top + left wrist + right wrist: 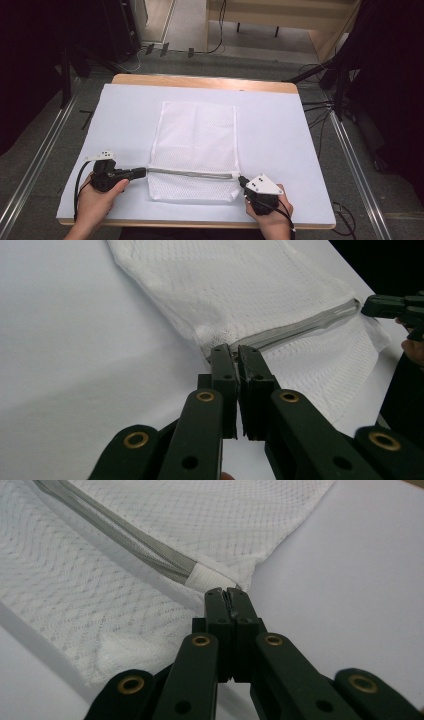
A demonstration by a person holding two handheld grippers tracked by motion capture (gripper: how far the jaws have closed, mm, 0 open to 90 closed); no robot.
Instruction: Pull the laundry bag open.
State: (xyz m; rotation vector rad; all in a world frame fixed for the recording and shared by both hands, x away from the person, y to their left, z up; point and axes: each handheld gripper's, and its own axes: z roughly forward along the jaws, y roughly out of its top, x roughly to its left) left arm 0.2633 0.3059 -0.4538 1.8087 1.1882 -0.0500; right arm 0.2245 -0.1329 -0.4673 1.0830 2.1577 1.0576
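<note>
Item: white mesh laundry bag (194,145), lying flat on the white sheet (280,135) covering the tabletop (205,81), centred left to right, its grey zipper (192,173) running across the near end. Left gripper (141,172) is pinching the left end of the zipper, jaws together on what looks like the pull or the fabric right at it; the left gripper view shows the tips (235,354) meeting at the zipper's end, though the pull itself is too small to make out. Right gripper (243,181) is clamping the bag's right corner just past the white zipper stop (202,576), jaws fully together on the mesh edge. Handling note: the step appears to be running the zipper along while the right side is anchoring; the right hand should be holding steady and keeping the tape taut, the left pulling level and straight along the teeth, low to the sheet, so mesh is not bunching or snagging. Clearance: bare sheet is lying open to left, right and far of the bag; the near edge of the tabletop is sitting close behind both hands, leaving little room to draw back.
</note>
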